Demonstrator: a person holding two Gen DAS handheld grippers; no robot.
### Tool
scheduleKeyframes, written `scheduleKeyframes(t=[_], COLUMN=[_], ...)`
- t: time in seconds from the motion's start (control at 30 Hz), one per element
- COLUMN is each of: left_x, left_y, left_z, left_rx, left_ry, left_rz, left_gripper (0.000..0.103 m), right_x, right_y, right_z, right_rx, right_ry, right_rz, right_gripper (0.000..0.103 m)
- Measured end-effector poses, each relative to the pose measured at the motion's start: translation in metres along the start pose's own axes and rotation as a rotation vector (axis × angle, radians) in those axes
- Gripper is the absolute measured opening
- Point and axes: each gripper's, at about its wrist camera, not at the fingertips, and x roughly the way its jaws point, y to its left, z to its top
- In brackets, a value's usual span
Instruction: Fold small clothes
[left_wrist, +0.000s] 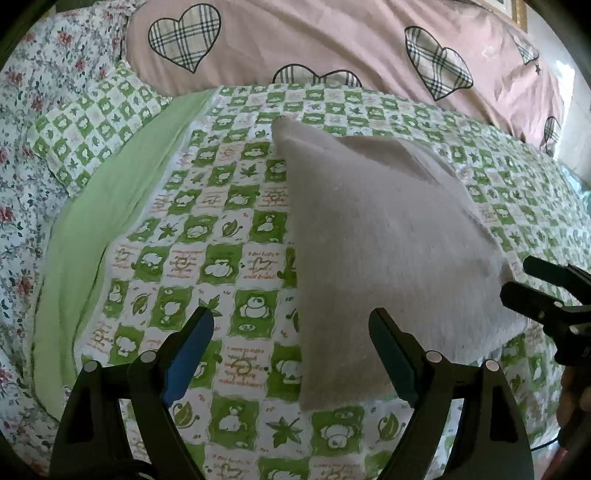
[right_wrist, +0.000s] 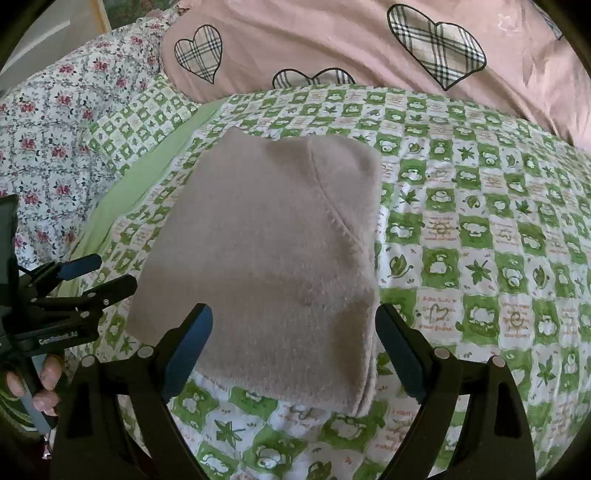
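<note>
A small beige fleece garment (left_wrist: 384, 251) lies folded flat on the green checked bedspread (left_wrist: 207, 236); it also shows in the right wrist view (right_wrist: 266, 251), with a stitched seam running down its right part. My left gripper (left_wrist: 291, 332) is open and empty, its fingers straddling the garment's near left edge from just above. My right gripper (right_wrist: 293, 328) is open and empty, hovering over the garment's near edge. The right gripper shows at the right of the left wrist view (left_wrist: 532, 284), and the left gripper at the left of the right wrist view (right_wrist: 99, 273).
A pink duvet with plaid hearts (left_wrist: 332, 40) lies behind the bedspread. A floral quilt (left_wrist: 33, 122) and a plain green fold of fabric (left_wrist: 110, 206) lie on the left. A checked pillow corner (left_wrist: 88, 125) sits at the back left.
</note>
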Motion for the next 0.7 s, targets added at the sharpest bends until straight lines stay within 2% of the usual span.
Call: scheduleKeyframes(t=[0.5, 0.7], left_x=[0.006, 0.010], left_y=[-0.005, -0.006], left_z=[0.013, 0.019], left_rx=[-0.014, -0.021], left_ry=[-0.011, -0.015], left_rz=[-0.015, -0.046], left_gripper=[0.086, 0.086], right_x=[0.014, 0.018], right_y=[-0.006, -0.010], right_z=[0.013, 0.020], right_rx=[0.037, 0.064], right_ry=[0.009, 0.004], right_rz=[0.026, 0.036], right_gripper=[0.090, 0.090])
